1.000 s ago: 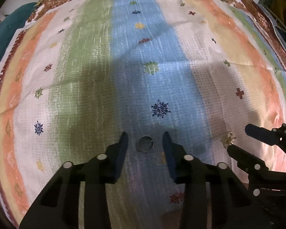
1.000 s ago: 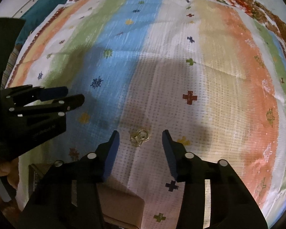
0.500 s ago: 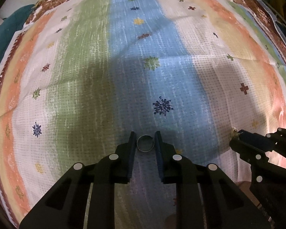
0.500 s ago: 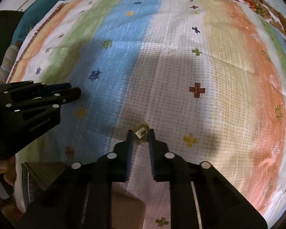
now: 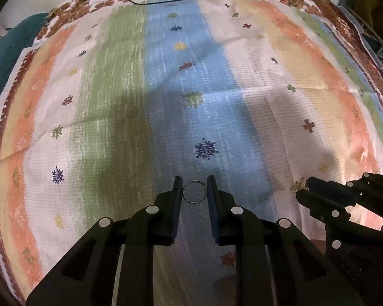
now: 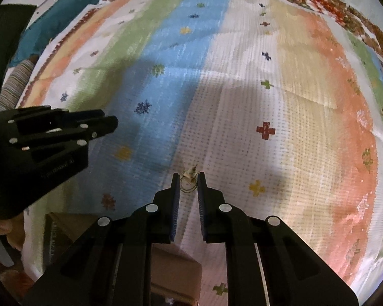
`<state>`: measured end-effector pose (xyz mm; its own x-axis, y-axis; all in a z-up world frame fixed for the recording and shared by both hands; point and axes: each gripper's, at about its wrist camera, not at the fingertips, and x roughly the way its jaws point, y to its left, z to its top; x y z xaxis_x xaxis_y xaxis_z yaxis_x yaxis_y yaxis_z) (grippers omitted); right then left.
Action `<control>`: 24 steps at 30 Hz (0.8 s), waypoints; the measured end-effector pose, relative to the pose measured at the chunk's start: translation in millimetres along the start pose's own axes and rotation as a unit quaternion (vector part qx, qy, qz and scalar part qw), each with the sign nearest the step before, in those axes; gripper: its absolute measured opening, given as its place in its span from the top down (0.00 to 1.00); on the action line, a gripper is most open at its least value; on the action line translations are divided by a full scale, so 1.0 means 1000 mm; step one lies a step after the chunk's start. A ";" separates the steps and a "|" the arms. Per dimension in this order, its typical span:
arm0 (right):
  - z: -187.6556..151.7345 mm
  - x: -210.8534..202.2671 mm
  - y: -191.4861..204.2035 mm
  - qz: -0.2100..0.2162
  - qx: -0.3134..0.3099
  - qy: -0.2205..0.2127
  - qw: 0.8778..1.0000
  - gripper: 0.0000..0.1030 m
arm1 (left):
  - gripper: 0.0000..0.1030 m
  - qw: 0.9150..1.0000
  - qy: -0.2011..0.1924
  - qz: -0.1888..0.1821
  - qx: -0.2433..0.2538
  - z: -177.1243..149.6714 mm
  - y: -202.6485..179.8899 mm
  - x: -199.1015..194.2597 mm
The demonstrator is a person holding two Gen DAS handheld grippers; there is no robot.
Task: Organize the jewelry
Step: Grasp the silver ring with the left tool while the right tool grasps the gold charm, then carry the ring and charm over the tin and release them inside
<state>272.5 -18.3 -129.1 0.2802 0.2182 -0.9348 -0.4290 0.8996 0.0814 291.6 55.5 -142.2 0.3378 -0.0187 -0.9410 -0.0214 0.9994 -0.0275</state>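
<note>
Now a thin silver ring (image 5: pixel 194 191) sits pinched between the fingertips of my left gripper (image 5: pixel 194 190), and a small gold ring (image 6: pixel 189 181) is pinched in my right gripper (image 6: pixel 188 182), both just above the striped cloth (image 5: pixel 115 102). Both pickups look done; next I judge each needs lifting steadily, without loosening, toward the brown box (image 6: pixel 166 267) below my right gripper.

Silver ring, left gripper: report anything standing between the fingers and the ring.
Nothing visible does. The left gripper has its fingers closed on either side of the silver ring, with only the striped cloth behind it.
</note>
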 end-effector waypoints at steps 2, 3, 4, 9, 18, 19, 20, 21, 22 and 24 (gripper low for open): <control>-0.002 -0.006 -0.002 0.000 0.000 -0.005 1.000 0.86 | 0.82 1.000 -0.002 -0.001 0.002 -0.002 -0.002 -0.004; -0.002 -0.008 -0.001 0.000 0.001 -0.008 1.000 0.86 | 0.82 1.000 -0.004 -0.001 0.003 -0.003 -0.002 -0.007; -0.003 -0.011 -0.001 0.000 0.002 -0.010 1.000 0.86 | 0.82 1.000 -0.005 -0.002 0.004 -0.005 -0.002 -0.009; -0.006 -0.021 0.002 0.001 0.001 -0.020 1.000 0.86 | 0.82 1.000 -0.017 -0.006 0.002 -0.008 -0.002 -0.022; -0.013 -0.044 0.015 -0.004 -0.017 -0.045 0.999 0.86 | 0.82 0.999 -0.025 -0.018 -0.009 -0.013 -0.006 -0.038; -0.014 -0.046 0.015 -0.005 -0.018 -0.048 0.999 0.86 | 0.82 0.999 -0.027 -0.018 -0.009 -0.013 -0.006 -0.040; -0.015 -0.049 0.016 -0.006 -0.019 -0.051 0.999 0.86 | 0.82 0.999 -0.031 -0.018 -0.009 -0.014 -0.007 -0.043; -0.016 -0.052 0.016 -0.005 -0.018 -0.053 0.998 0.86 | 0.82 0.999 -0.035 -0.020 -0.009 -0.015 -0.008 -0.048; -0.017 -0.054 0.016 -0.001 -0.017 -0.054 0.998 0.86 | 0.82 0.999 -0.038 -0.021 -0.009 -0.016 -0.008 -0.051; -0.021 -0.059 0.017 0.004 -0.014 -0.056 0.998 0.86 | 0.82 0.999 -0.045 -0.027 -0.010 -0.017 -0.010 -0.058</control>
<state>230.9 -23.5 -80.0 0.3700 0.2686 -0.8893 -0.4555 0.8868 0.0783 256.4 45.7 -93.3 0.4216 -0.0691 -0.9042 -0.0189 0.9962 -0.0849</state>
